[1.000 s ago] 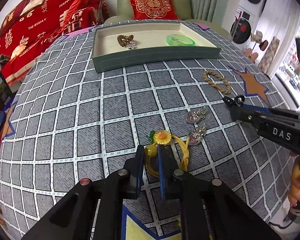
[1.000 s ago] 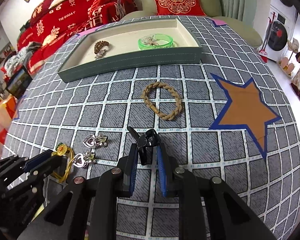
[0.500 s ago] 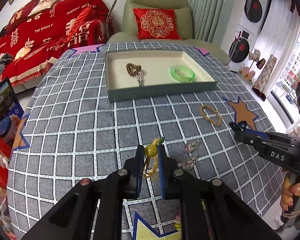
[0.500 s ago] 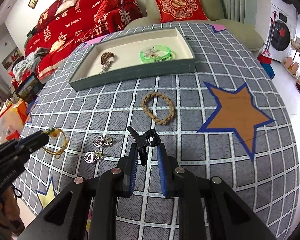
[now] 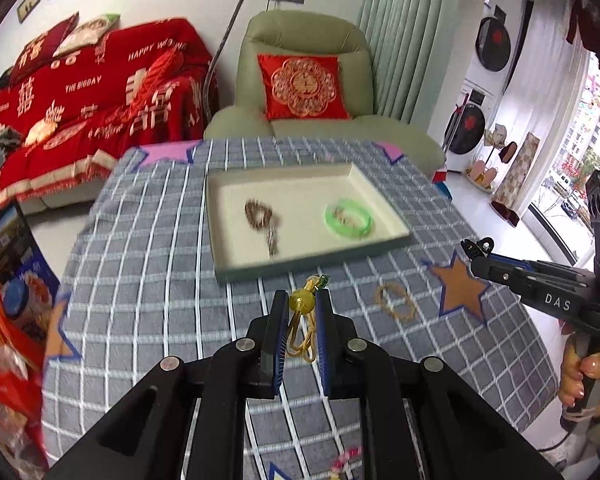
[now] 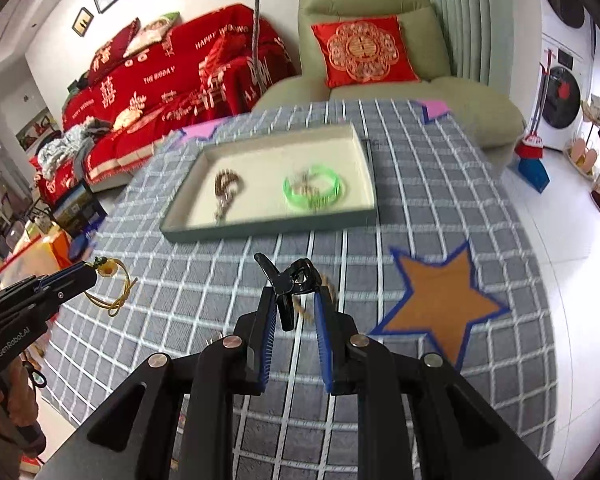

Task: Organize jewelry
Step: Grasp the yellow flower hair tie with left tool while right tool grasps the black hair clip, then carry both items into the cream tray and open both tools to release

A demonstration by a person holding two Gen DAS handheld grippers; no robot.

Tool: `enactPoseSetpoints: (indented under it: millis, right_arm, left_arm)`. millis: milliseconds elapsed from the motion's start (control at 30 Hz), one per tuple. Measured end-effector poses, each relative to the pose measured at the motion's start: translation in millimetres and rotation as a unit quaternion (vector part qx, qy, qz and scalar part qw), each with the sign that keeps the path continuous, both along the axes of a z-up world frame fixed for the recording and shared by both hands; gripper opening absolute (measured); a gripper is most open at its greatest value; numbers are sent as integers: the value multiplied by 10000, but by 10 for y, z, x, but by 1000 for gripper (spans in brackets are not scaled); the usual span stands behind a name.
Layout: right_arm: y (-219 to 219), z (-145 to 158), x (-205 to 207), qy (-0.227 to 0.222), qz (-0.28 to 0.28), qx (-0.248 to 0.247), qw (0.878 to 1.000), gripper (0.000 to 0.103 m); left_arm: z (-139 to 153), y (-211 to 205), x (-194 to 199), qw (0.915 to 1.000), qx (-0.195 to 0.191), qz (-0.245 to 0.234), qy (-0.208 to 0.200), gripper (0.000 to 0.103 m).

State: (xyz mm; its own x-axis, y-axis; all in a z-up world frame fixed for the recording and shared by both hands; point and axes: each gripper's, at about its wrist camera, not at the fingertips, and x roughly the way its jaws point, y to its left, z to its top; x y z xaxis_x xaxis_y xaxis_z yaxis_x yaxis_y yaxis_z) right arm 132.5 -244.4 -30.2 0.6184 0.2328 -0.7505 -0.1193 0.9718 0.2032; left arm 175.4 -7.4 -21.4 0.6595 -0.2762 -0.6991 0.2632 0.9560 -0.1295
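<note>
The tray (image 5: 312, 262) and what lies in it are smeared by motion: a brown bead bracelet (image 5: 260, 216) on its left side and a green bangle (image 5: 350, 220) on its right can be told, with something pale tangled inside the bangle that I cannot name. From the right wrist view the braided bracelet (image 6: 328, 284) is almost wholly hidden behind the tongs; in the left wrist view it lies plainly on the checked cloth (image 5: 140, 280), between the tray's near wall and the orange star (image 5: 460, 288).

The left gripper (image 5: 302, 304) is clamped on a yellow bead (image 5: 300, 302), held up off the cloth in front of the tray's near wall, with its yellow cord (image 5: 300, 340) looping down between the fingers. The right gripper (image 6: 296, 300) is closed on a black hair clip (image 6: 288, 284), also lifted, well to the right of the other.

A small pink trinket (image 5: 344, 464) is cut off at the bottom edge of the left wrist view. The cloth between the two grippers and the tray carries only the braided bracelet.
</note>
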Motion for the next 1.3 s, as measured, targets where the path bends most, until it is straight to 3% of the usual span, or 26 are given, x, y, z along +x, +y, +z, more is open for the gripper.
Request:
enactPoseSetpoints:
  millis: [167,300,500,633,867,1300]
  right_arm:
    - [-44,303,263,-243,24,-109,9996,21]
    - [-81,511,566,-393,2,-137,9991,21]
    - [-41,559,1056,-392,-36,-70,9992,21]
    - [51,359,1331,-280,35,-89,9996,21]
    - [142,-245,1693,183,98,-32,9998,21]
    - [225,-928,1987,665,100,-82,9977,21]
  left_arm:
    - [276,-54,239,9996,97,-23,-264,25]
    - [444,-61,510,9994,-70,31,-344,25]
    - [343,-112,1054,9991,-31,287,-298,25]
    - [13,-184,1358,9988,194,424,-134,25]
    - [-565,-295,1694,9978,372,502,222,25]
    - [-1084,-375,1922,9939,805,642,404,25]
